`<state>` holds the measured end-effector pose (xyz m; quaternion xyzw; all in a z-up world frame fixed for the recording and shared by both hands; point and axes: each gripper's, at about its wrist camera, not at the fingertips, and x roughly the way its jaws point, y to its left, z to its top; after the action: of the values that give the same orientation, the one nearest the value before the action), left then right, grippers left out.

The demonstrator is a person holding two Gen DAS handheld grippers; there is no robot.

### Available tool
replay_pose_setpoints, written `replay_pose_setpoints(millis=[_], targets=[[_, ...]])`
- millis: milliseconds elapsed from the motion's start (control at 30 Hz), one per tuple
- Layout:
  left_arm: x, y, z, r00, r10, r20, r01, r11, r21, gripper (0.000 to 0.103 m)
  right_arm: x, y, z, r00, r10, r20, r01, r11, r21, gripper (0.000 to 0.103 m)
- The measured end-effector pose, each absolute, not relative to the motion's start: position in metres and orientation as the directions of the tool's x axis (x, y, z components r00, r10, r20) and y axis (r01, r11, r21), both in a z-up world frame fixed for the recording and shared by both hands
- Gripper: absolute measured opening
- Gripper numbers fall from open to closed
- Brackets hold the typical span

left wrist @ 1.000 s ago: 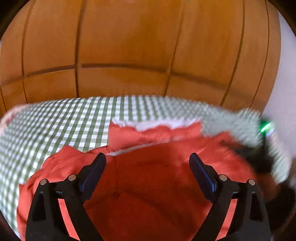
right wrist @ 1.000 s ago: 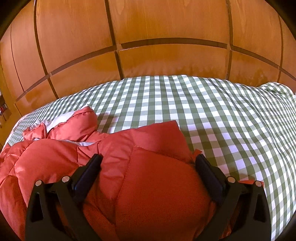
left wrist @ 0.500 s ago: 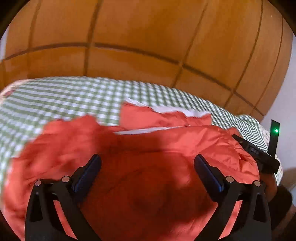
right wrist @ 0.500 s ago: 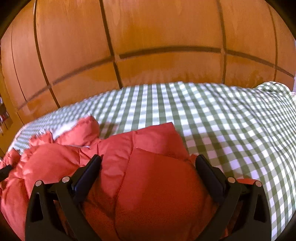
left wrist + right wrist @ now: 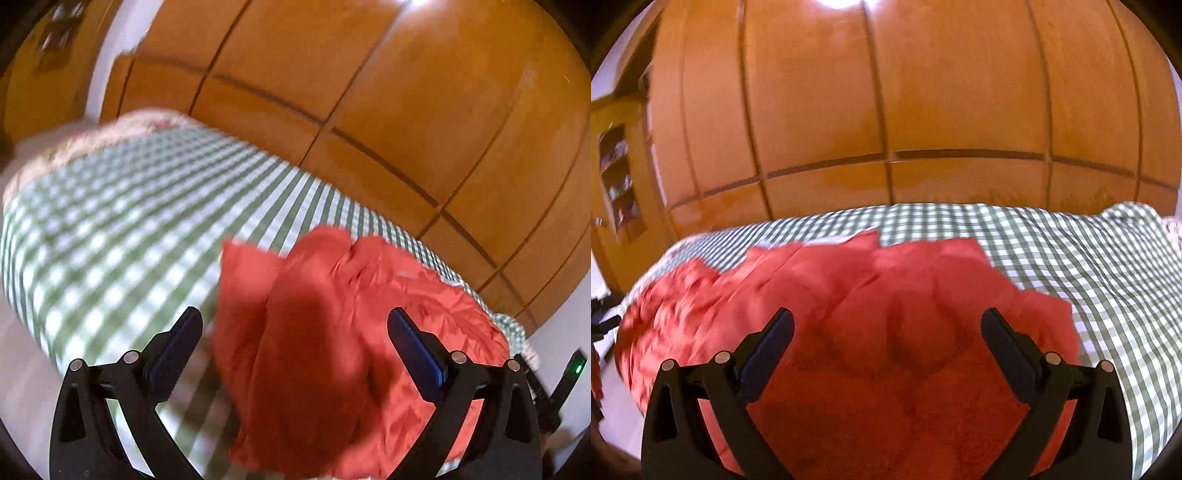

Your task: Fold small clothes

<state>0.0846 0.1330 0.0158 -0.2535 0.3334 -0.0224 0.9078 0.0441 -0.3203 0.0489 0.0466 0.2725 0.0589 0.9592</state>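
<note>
Since the earlier frames, the red jacket (image 5: 332, 350) has been bunched near the checked bed's (image 5: 110, 229) front edge; left gripper (image 5: 295, 339) and right gripper (image 5: 886, 339) are held apart, clamping nothing; folding seems barely begun.

Green-checked bedspread (image 5: 1071, 251) before an orange wooden wardrobe (image 5: 886, 92), shelves (image 5: 617, 177) left

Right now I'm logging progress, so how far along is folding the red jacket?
Early stage. Done: the red puffy jacket lies on the checked bedspread, partly bunched over itself. In hand: nothing; the left gripper and right gripper both have their fingers spread over the fabric. Left: grip, fold and flatten it; no neat fold shows yet.
</note>
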Motion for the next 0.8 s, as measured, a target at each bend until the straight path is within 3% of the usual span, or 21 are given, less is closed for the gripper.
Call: replay_pose_setpoints(millis=[133,233,300,467,600,800], targets=[[0.07,0.137,-0.016,0.712,-0.282,-0.643,-0.207,0.791,-0.576,0.099,0.039,-0.294,0.033,0.833,0.081,-0.548,-0.089,0.996,0.012,0.101],[0.067,0.134,-0.037,0.66,-0.358,-0.66,-0.257,0.718,-0.647,0.099,0.052,-0.279,-0.001,0.769,-0.009,-0.639,-0.092,0.988,-0.125,0.101],[0.067,0.132,-0.039,0.668,-0.369,-0.646,-0.257,0.701,-0.666,0.099,0.046,-0.277,-0.008,0.796,-0.011,-0.605,-0.084,0.988,-0.128,0.101],[0.068,0.13,-0.05,0.675,-0.477,-0.563,-0.218,0.6,-0.77,0.099,0.043,-0.275,-0.011,0.799,-0.011,-0.601,-0.083,0.988,-0.129,0.101],[0.062,0.135,-0.06,0.758,-0.457,-0.465,-0.256,0.448,-0.857,0.099,0.043,-0.277,-0.011,0.795,-0.012,-0.606,-0.083,0.988,-0.128,0.101],[0.056,0.103,-0.063,0.777,-0.514,-0.363,-0.175,0.378,-0.909,0.099,0.043,-0.28,-0.01,0.794,0.004,-0.608,-0.085,0.991,-0.104,0.101]])
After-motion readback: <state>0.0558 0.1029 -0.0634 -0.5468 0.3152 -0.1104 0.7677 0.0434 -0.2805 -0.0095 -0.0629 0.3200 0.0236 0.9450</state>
